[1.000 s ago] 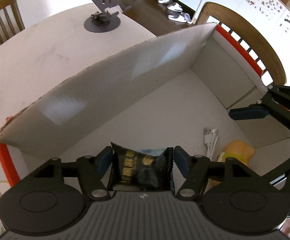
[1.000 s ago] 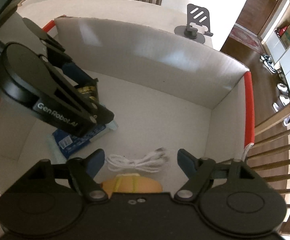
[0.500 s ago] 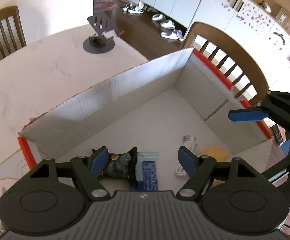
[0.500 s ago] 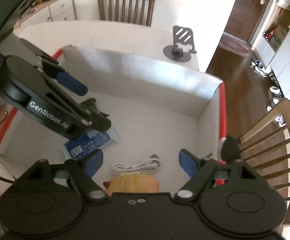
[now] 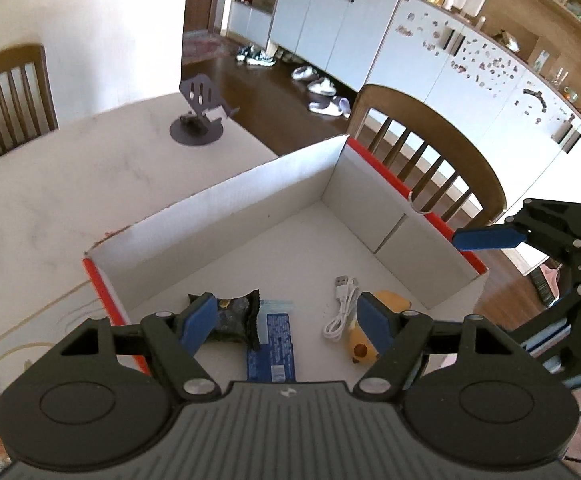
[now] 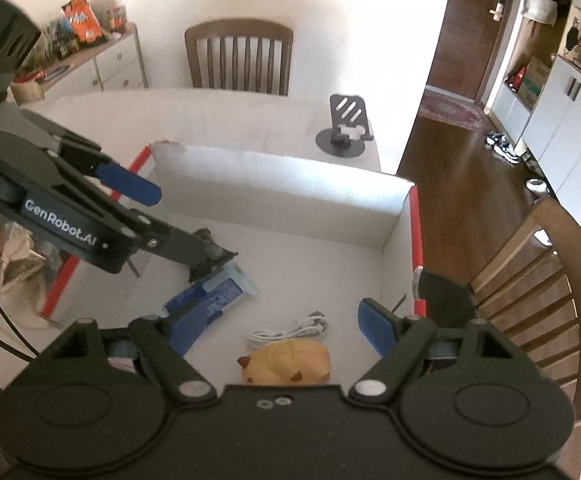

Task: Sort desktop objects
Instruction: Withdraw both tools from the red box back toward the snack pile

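The white box (image 5: 226, 216) with red edges stood on the pale surface (image 5: 50, 200), and everything sorted so far lay on its floor: a dark crinkled snack packet (image 5: 232, 316) by the near left wall, a blue flat pack (image 5: 272, 346) touching it, a coiled white cable (image 5: 342, 308) and a yellow soft toy (image 6: 286, 362) toward the right.

The left tool (image 5: 286, 318) had just been opening; its jaws stood apart above the packet, pressing on nothing. The right tool (image 6: 278, 330) was also spread and empty over the cable and toy.

The packet looked light, crackly and slick, probably best pinched across its sealed end. The cable seemed limp and likely to uncoil, so the bunched middle would suit. The toy appeared soft and squashy, easy to take across its body.

The left tool's blue finger covered part of the packet, the toy's near side was cut off by each tool body, and the printing on both wrappers was unreadable. A grey phone stand (image 6: 346, 128) stood well apart beyond the box.
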The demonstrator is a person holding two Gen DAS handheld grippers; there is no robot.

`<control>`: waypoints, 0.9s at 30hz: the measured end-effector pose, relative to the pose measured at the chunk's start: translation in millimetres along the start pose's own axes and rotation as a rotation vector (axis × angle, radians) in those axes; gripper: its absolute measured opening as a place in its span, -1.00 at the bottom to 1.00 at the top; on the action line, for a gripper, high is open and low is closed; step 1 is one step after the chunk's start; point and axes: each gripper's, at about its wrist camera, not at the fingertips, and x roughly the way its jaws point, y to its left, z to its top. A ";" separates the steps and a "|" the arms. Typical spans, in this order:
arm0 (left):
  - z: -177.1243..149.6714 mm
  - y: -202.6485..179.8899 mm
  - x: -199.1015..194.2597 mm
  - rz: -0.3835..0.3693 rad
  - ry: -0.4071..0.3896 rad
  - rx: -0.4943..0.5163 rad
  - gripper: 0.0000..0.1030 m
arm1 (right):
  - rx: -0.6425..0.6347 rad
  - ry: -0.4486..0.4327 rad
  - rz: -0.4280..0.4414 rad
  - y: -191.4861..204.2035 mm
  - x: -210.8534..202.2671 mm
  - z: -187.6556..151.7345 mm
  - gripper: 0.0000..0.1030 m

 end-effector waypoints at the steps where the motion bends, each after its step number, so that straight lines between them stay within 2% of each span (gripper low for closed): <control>1: -2.3 -0.9 -3.9 0.002 -0.010 0.005 0.49 | 0.006 -0.009 -0.002 1.1 -3.7 -0.8 0.61; 3: -6.3 -2.4 -10.6 -0.001 -0.025 0.017 0.49 | 0.020 -0.029 -0.009 3.3 -11.0 -3.4 0.61; 6: -14.7 -5.0 -21.0 -0.005 -0.050 0.037 0.66 | 0.047 -0.056 -0.019 7.0 -19.5 -9.2 0.62; 12: -32.8 -3.3 -37.0 -0.043 -0.081 0.051 0.75 | 0.107 -0.088 -0.022 14.6 -32.9 -21.6 0.67; 15: -41.4 -2.4 -42.1 -0.055 -0.088 0.062 1.00 | 0.134 -0.104 -0.023 18.1 -38.4 -27.1 0.70; 27: -70.4 8.6 -69.1 -0.076 -0.124 0.078 1.00 | 0.229 -0.143 -0.071 43.6 -48.5 -41.8 0.72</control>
